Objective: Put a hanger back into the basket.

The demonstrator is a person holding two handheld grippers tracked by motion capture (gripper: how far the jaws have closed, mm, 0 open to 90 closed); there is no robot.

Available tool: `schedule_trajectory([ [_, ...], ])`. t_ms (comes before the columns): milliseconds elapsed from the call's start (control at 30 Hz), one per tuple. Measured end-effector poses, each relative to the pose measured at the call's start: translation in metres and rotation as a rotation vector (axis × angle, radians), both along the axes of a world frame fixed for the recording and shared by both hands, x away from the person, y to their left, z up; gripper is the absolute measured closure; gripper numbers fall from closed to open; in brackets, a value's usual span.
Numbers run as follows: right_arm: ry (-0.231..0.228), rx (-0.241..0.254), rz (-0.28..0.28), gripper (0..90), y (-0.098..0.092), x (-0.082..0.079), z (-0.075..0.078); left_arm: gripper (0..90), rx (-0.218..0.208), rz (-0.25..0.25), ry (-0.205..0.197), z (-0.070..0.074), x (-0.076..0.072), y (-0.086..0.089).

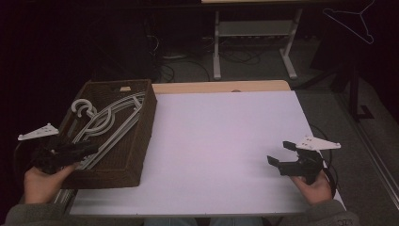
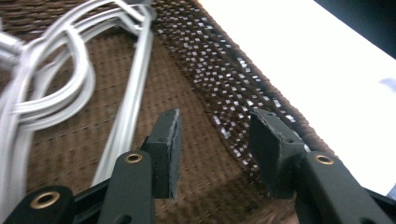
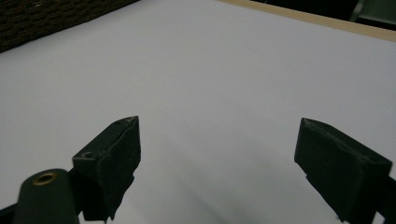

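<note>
A brown wicker basket [image 1: 143,134] stands on the table's left side and holds several white plastic hangers [image 1: 106,121]. My left gripper [image 1: 89,149] hovers over the basket's near part, jaws open, nothing between them. In the left gripper view the left gripper [image 2: 217,140] points at the woven basket floor [image 2: 70,149], with the hangers [image 2: 126,116] lying just to its left. My right gripper [image 1: 280,153] is low over the white table top [image 1: 221,136] at the near right, open and empty. The right gripper [image 3: 219,154] faces bare white surface [image 3: 210,70].
The basket's dark wall [image 3: 46,18] lies far off in the right gripper view. A wooden strip [image 1: 221,87] edges the table's far side. Beyond it stand another desk's white legs [image 1: 216,47] with cables on the floor. A wire hanger [image 1: 360,21] hangs at the top right.
</note>
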State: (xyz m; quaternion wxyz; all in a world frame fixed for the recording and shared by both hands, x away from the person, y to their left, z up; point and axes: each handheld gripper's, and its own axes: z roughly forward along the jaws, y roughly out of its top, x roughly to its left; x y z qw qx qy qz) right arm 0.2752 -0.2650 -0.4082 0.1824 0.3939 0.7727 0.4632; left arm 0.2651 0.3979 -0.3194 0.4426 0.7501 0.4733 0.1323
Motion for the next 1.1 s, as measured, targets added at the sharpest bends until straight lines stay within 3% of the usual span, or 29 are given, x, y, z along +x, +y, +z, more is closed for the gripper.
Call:
schedule_trajectory([
  [800, -0.004, -0.012, 0.017, 13.6, 0.006, 0.001, 0.003, 41.8, 0.055, -0.143, -0.113, 0.005, -0.007, -0.088],
  [900, 0.000, -0.012, 0.016, 13.6, 0.007, 0.002, 0.003, 40.8, 0.064, -0.175, -0.138, 0.002, -0.005, -0.109],
  [1100, -0.010, -0.020, 0.023, 13.6, 0.009, 0.001, 0.005, 38.8, 0.051, -0.192, -0.141, -0.003, -0.002, -0.132],
])
